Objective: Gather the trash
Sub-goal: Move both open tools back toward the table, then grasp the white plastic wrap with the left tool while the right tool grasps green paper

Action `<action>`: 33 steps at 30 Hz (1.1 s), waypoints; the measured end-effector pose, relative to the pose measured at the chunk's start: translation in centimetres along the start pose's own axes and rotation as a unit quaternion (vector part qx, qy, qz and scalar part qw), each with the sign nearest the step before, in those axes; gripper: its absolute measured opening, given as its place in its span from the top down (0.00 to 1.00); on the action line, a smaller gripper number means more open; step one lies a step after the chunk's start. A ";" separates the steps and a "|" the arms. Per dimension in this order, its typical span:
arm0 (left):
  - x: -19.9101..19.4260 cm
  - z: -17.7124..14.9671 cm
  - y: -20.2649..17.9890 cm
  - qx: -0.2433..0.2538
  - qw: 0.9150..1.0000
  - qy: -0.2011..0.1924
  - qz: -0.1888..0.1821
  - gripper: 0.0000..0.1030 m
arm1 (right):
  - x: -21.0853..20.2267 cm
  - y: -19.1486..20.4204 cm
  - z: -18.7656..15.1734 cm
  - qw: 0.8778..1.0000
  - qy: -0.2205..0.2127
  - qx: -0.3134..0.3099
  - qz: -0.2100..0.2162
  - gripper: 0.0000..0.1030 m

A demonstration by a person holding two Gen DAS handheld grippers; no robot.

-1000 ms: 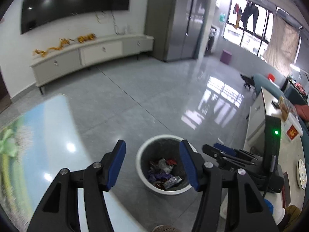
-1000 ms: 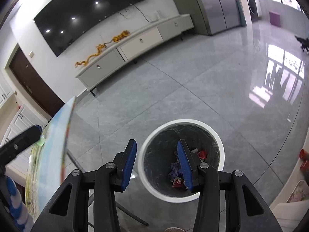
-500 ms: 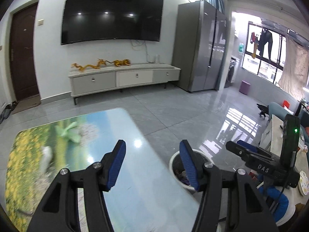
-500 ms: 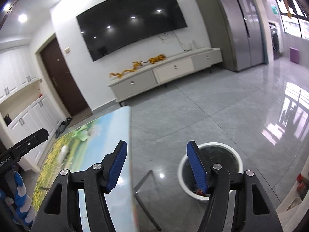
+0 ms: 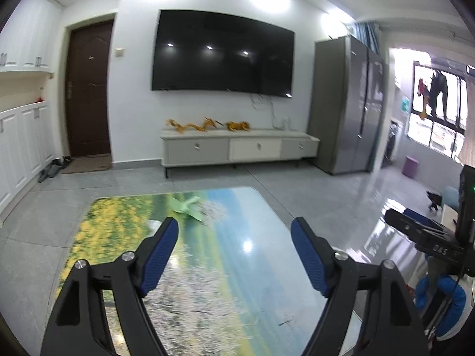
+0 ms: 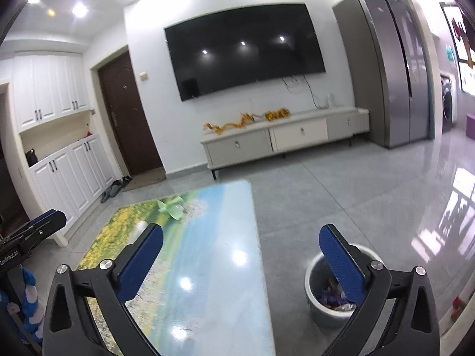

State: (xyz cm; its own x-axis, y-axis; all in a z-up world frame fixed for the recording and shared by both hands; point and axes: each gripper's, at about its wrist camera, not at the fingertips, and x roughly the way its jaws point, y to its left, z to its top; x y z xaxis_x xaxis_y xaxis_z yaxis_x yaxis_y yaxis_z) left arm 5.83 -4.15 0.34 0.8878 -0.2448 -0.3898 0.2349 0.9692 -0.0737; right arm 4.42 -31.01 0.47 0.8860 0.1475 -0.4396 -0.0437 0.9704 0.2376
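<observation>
Both tongs, left tongs (image 5: 234,234) and right tongs (image 6: 241,238), gape wide, empty, above the worktop (image 6: 207,267). Step: fetching more trash. Next, probably: green wrapper (image 6: 170,206) at worktop's far end, then trash bin (image 6: 319,308).

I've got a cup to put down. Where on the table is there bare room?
The table is bare from its near end up to the green wrapper at the far end, beside a pale scrap. Both the left tool and right tool are open and empty. The bin stands on the floor to its right.
</observation>
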 end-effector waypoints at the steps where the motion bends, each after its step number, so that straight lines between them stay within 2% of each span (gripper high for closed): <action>1: -0.5 0.0 0.6 -0.003 1.000 -0.006 0.004 0.25 | -0.4 0.5 0.2 1.000 -0.005 -0.004 0.003 0.00; 5: -2.0 -0.2 2.7 -0.018 0.999 -0.024 0.021 0.25 | -1.7 1.8 0.6 1.000 -0.025 -0.014 0.013 0.00; 9: -2.5 -0.2 3.9 -0.025 0.999 -0.019 0.032 0.25 | -2.4 2.4 0.7 0.999 -0.040 -0.024 0.020 0.00; 12: -2.2 -0.4 5.1 -0.031 0.998 -0.014 0.043 0.25 | -1.8 2.4 0.5 0.999 -0.036 -0.026 0.026 0.00; 16: -0.6 -1.2 6.4 -0.026 0.998 0.005 0.063 0.25 | 0.5 1.6 -0.2 0.999 -0.011 -0.019 0.045 0.00; 24: 6.6 -3.3 10.9 -0.043 0.992 0.080 0.085 0.25 | 7.0 0.8 -2.0 0.996 0.070 -0.032 0.050 0.00; 33: 17.7 -4.9 14.2 -0.041 0.985 0.160 0.055 0.25 | 15.5 2.4 -2.1 0.986 0.144 -0.053 0.066 0.00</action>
State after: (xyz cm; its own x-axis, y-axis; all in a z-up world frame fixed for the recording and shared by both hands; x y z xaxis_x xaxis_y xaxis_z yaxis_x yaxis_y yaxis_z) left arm 22.98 5.42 -12.12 0.7328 -0.1307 -0.6677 0.1005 0.9914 -0.0837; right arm 17.12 -26.01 -7.60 0.7022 0.3081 -0.6418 -0.2115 0.9511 0.2252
